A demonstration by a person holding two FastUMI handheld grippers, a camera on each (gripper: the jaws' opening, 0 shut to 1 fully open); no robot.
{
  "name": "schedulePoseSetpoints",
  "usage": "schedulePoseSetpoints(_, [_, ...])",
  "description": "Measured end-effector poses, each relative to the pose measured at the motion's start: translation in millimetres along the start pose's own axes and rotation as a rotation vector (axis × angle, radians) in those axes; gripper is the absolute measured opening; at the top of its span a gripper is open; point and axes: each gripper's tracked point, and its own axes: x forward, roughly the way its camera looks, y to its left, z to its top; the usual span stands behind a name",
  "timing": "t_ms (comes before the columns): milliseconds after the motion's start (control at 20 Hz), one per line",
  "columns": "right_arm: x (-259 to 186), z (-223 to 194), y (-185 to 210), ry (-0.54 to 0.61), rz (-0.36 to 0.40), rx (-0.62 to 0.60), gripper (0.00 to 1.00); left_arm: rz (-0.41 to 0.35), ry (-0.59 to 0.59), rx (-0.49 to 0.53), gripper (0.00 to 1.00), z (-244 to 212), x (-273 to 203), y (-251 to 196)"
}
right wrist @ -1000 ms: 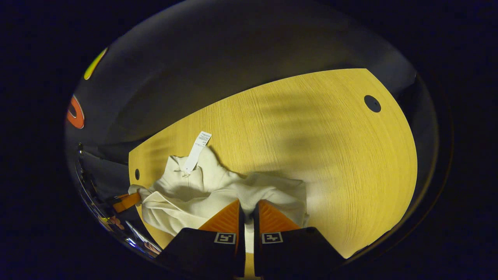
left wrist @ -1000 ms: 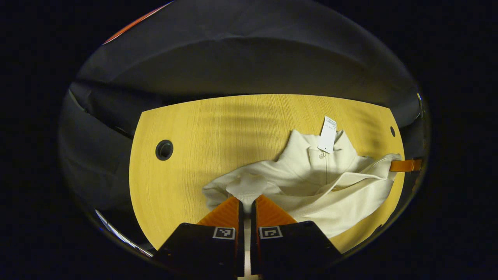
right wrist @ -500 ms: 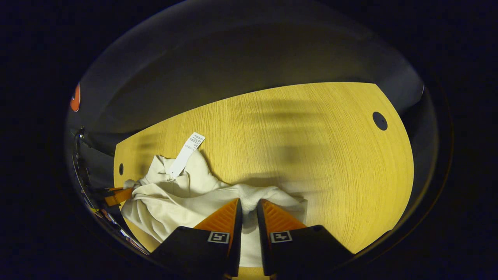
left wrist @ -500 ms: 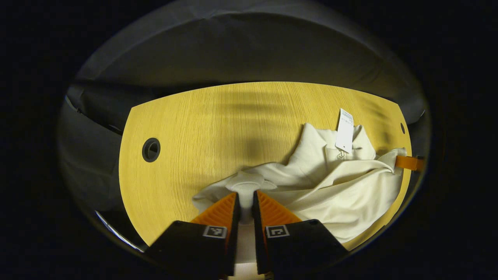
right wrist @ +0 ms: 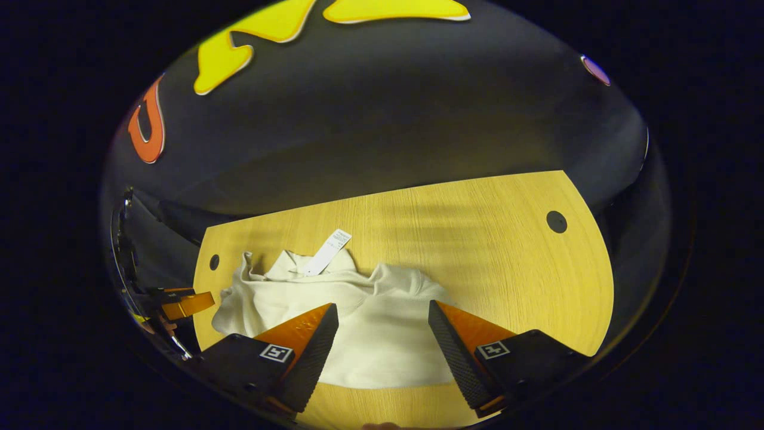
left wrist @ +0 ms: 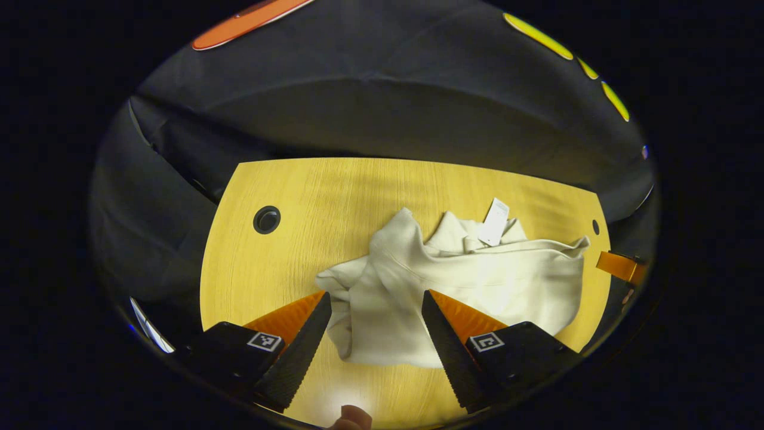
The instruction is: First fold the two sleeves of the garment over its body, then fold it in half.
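Observation:
A cream garment (left wrist: 453, 286) lies folded over on itself on the yellow wooden table (left wrist: 334, 197), with a white paper tag (left wrist: 495, 214) at its collar on the far side. My left gripper (left wrist: 376, 298) hangs open above the garment's near left part, nothing between its fingers. In the right gripper view the same garment (right wrist: 370, 310) lies ahead with its tag (right wrist: 325, 252), and my right gripper (right wrist: 382, 310) is open above its near edge. The other gripper's fingertips (left wrist: 621, 266) peek in at the table's right edge in the left gripper view, and at the left edge (right wrist: 186, 303) in the right gripper view.
The table has a dark round cable hole (left wrist: 267, 220) at the left and a small one (left wrist: 595, 227) at the far right. In the right gripper view a hole (right wrist: 556, 221) sits on bare wood to the right. Black cloth walls the booth. A fingertip (left wrist: 349, 418) shows at the bottom.
Both grippers were shut on the garment's cloth; both have let go and opened, then lifted back. The garment's near part now lies folded over its body.

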Motion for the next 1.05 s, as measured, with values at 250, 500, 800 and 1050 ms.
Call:
schedulePoseSetpoints(250, [-106.8, 8.4, 18.1, -0.255, -0.019, -0.131, 0.96, 0.056, -0.22, 0.041, 0.98, -3.1, -100.5, 4.0])
schedulePoseSetpoints(500, [-269.1, -6.1, 30.9, -0.675, -0.019, -0.203, 0.96, 0.098, -0.636, 0.008, 0.98, -18.8, -277.2, -21.0])
schedulePoseSetpoints(800, [-408.7, -73.8, 38.9, -1.041, -0.062, -0.241, 0.94, 0.066, -1.049, -0.046, 0.97, -66.1, -432.4, -30.1])
schedulePoseSetpoints(1050, [-415.8, -87.5, 49.2, -1.043, -0.005, -0.257, 0.92, 0.072, -1.048, -0.072, 0.97, -84.4, -443.6, -30.7])
